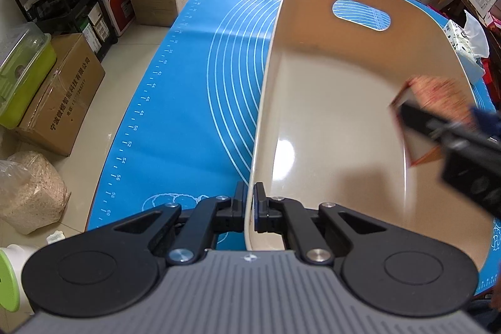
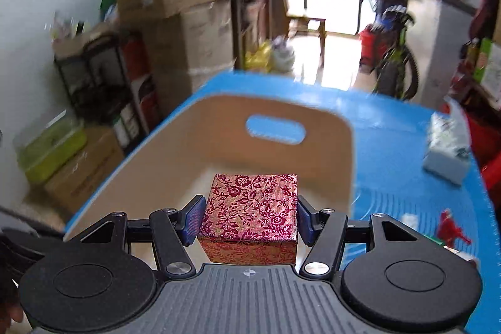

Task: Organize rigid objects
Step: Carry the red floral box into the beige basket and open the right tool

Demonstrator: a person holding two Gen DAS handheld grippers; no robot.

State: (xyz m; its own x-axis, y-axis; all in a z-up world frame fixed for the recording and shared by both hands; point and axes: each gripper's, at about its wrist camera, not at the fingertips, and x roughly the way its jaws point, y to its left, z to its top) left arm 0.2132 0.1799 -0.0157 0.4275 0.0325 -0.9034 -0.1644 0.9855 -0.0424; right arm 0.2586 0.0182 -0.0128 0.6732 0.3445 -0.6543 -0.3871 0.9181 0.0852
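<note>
The left claw (image 1: 249, 202) pinches the rim of the beige bin (image 1: 313, 102); the right claw (image 2: 249, 219) grips a floral box (image 2: 250, 208) above its bare floor.

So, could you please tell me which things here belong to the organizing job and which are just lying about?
In the job:
floral box, held by right gripper
beige bin, rim clamped by left gripper

Lying about:
tissue pack
red toy
blue mat

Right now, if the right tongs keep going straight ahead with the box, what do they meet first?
Probably the far wall of the beige bin, the end with the handle hole; the floral box in the right tongs would touch first. Depth is unclear.
</note>
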